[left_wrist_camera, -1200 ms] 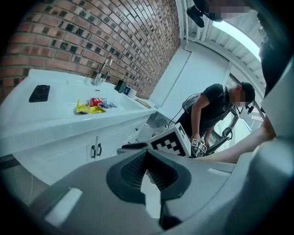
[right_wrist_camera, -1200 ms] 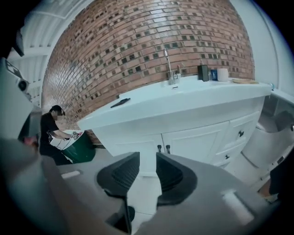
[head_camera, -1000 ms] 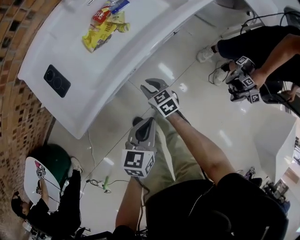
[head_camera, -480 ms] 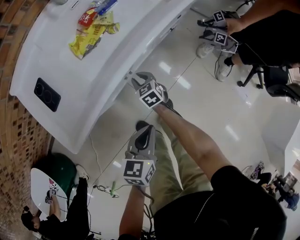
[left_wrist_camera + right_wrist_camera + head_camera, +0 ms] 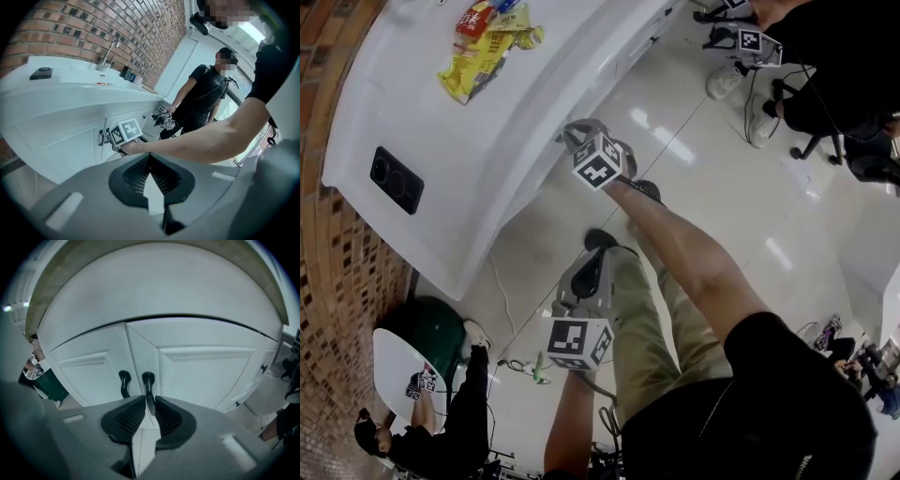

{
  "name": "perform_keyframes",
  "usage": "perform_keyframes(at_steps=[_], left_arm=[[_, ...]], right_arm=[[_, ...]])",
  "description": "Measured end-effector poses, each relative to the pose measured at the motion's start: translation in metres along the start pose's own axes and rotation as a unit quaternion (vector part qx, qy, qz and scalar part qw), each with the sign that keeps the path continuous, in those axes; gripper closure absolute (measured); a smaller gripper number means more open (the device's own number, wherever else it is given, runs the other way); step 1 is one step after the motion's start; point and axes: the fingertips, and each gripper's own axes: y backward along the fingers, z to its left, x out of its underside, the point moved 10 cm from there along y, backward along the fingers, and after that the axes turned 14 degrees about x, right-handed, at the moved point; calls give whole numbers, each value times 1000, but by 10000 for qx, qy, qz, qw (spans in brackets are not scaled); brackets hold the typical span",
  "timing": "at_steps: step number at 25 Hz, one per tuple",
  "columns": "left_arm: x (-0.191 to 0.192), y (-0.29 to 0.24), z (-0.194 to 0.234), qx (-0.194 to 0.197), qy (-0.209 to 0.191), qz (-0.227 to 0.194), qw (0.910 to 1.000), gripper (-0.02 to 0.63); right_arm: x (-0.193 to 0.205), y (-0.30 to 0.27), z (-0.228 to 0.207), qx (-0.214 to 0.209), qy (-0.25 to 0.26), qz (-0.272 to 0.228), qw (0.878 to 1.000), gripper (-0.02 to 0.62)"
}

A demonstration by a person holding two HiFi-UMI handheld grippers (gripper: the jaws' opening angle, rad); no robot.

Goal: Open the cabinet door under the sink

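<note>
- The right gripper, grey-bodied with ribbed black pads, has just been closing. Its jaws were wide a second ago and now sit against both sides of the black curved metal door handle, whose stem runs down between the pads. I read that as a grip taken, though only just.
- Head view: a second ago this gripper was out over the glossy tiled floor, short of the cabinet. Now it is tucked under the lip of the white countertop, right at the cabinet front.
- The handle belongs to the right-hand white panelled cabinet door. The twin black handle on the left-hand white door sits just beside it, untouched.
- Both doors lie flush and the seam between them is closed, so the door is not yet opened.
- The left gripper hangs low by the person's leg, jaws together on nothing. It takes no part.
- Left gripper view: a chrome tap stands on the counter above the stretch where the right gripper works. This looks like the under-sink door, though the bowl itself is not visible.
- Meaning: the approach is done and only the outward pull remains. The handle looks thin and smooth and the pads hold it low, so a skewed pull could slip off.
</note>
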Motion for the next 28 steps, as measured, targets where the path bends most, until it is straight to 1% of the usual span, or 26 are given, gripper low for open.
perform_keyframes(at_steps=[4,7,13,17,21,25,28], left_arm=[[2,6,5,-65,-18,28,10000,591],[3,8,6,-75,-2,54,10000,591],[3,4,5,-2,-63,129,9999,591],[4,2,1,72,-197,253,9995,591],[3,1,-5,203,-364,381,9984,591],[2,0,-13,291,-451,493,9973,591],[1,-3,-20,389,-484,535,9966,591]], right_arm=[[-2,-8,3,84,131,-19,9999,548],[-3,-11,4,61,161,9,9999,548],[-6,-16,5,36,297,111,9995,549],[-7,-13,6,29,417,148,9990,554],[-3,-7,4,37,396,186,9990,555],[7,3,0,64,385,255,9989,555],[19,9,-5,-4,354,298,9989,555]])
